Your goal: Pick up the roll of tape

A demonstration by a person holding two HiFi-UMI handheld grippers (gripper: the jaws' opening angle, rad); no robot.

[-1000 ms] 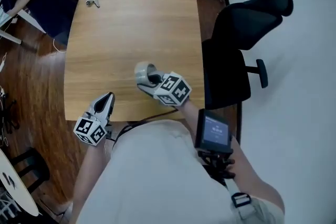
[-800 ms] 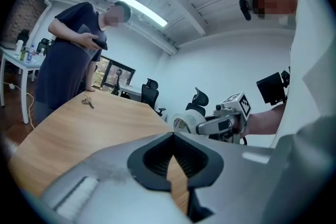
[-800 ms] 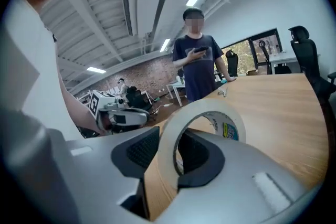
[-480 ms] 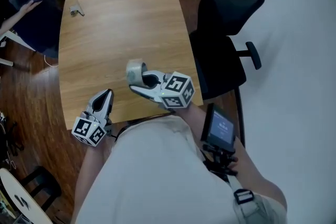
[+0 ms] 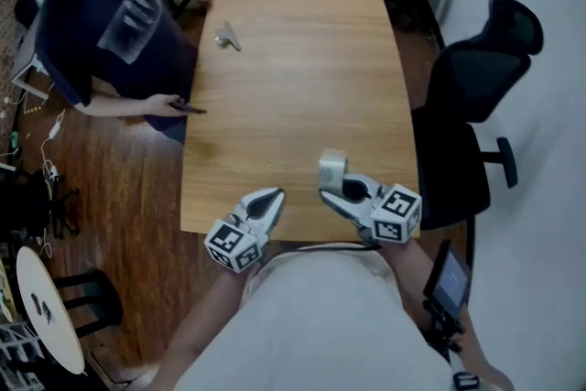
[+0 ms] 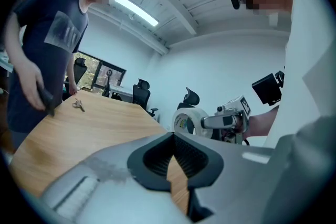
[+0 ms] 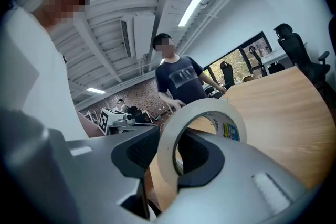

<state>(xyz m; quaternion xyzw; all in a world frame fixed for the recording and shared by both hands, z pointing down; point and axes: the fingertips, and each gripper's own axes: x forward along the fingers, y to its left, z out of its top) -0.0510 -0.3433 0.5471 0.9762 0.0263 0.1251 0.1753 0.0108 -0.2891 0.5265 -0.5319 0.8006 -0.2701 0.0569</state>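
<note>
The roll of tape (image 5: 332,169) is a whitish ring with a small coloured label inside. My right gripper (image 5: 341,188) is shut on it, holding it upright above the near end of the wooden table (image 5: 293,87). In the right gripper view one jaw passes through the hole of the roll of tape (image 7: 210,113) and the other presses its outer wall. My left gripper (image 5: 267,200) hangs at the table's near edge, left of the roll, shut with nothing in it. The left gripper view shows the roll of tape (image 6: 189,120) held up to its right.
A bunch of keys (image 5: 227,37) lies at the table's far left. A person in a dark shirt (image 5: 119,23) stands at the left edge, holding a dark object. Black office chairs (image 5: 476,96) stand right of the table and several more beyond its far end.
My right gripper has lifted the roll of tape higher off the table. The left gripper has moved in over the table edge, nearer the roll. The head view has swung, showing the standing person more fully.
</note>
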